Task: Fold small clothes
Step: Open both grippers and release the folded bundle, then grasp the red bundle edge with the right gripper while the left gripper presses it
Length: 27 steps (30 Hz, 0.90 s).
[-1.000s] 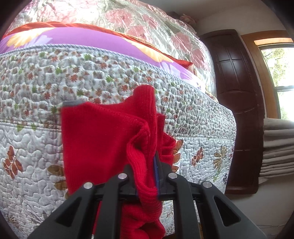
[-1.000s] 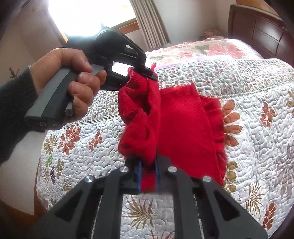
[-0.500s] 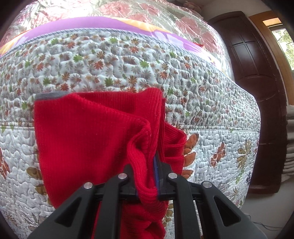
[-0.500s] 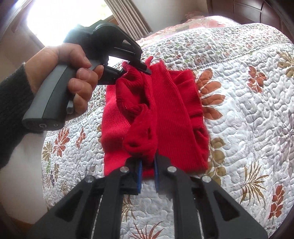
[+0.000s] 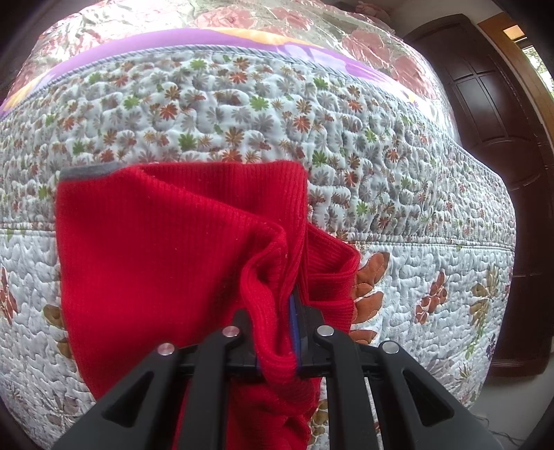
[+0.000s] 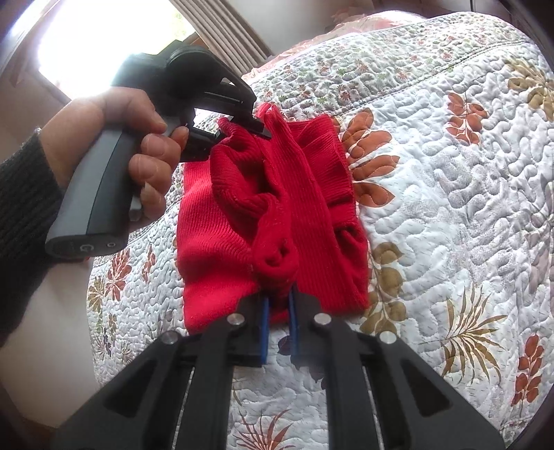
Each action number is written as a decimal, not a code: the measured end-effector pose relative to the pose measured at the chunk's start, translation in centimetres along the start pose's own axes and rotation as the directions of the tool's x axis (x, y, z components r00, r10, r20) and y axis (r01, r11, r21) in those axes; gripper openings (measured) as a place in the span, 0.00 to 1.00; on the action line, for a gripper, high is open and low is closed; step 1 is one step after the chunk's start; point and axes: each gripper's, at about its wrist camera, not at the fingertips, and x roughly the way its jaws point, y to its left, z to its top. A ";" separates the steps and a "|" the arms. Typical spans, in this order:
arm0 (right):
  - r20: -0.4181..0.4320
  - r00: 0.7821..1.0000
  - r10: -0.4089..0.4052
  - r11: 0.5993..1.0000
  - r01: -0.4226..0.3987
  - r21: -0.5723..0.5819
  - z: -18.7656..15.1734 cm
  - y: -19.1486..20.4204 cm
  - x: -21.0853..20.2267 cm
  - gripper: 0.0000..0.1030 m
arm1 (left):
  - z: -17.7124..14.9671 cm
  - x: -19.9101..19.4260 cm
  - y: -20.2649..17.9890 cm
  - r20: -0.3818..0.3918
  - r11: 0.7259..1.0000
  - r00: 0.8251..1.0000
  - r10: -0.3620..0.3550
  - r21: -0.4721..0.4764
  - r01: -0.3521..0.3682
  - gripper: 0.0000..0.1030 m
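A red knit garment (image 5: pixel 155 249) with a grey trim strip (image 5: pixel 86 172) lies spread over the flowered quilt (image 5: pixel 242 104). My left gripper (image 5: pixel 278 322) is shut on a bunched fold at its near right edge. In the right wrist view the same red garment (image 6: pixel 214 263) rests on the quilt (image 6: pixel 450 173), with a rolled fold running down its middle. My right gripper (image 6: pixel 277 308) is shut on the near end of that fold, between its blue pads (image 6: pixel 264 329). A hand (image 6: pixel 114 138) holds the left gripper (image 6: pixel 259 126), which pinches the far end.
The bed's edge drops off at the left of the right wrist view. A dark wooden door (image 5: pixel 502 138) stands past the bed's corner. A purple sheet (image 5: pixel 207 38) and a floral cover lie further up the bed. A bright window (image 6: pixel 104 41) and curtain (image 6: pixel 225 31) are behind the hand.
Both grippers have come down toward the quilt with the garment held between them. The garment, hanging bunched a second ago, now lies flatter and wider on the bed.
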 end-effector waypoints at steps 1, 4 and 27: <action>-0.002 1.000 0.002 1.000 -0.002 0.006 0.0 -0.1 0.0 0.07 | -0.1 0.1 -0.2 0.002 1.000 1.000 0.007 -0.002 -0.007 0.11; -0.006 1.000 0.000 1.000 0.000 0.018 0.1 -0.7 -0.1 0.07 | -0.3 0.8 -0.9 0.006 1.000 1.000 0.029 0.007 -0.029 0.11; -0.056 0.970 0.236 0.940 -0.213 0.266 2.2 -9.4 -2.1 0.44 | -3.0 -9.1 -1.2 0.217 0.972 0.956 -0.198 0.169 0.163 0.77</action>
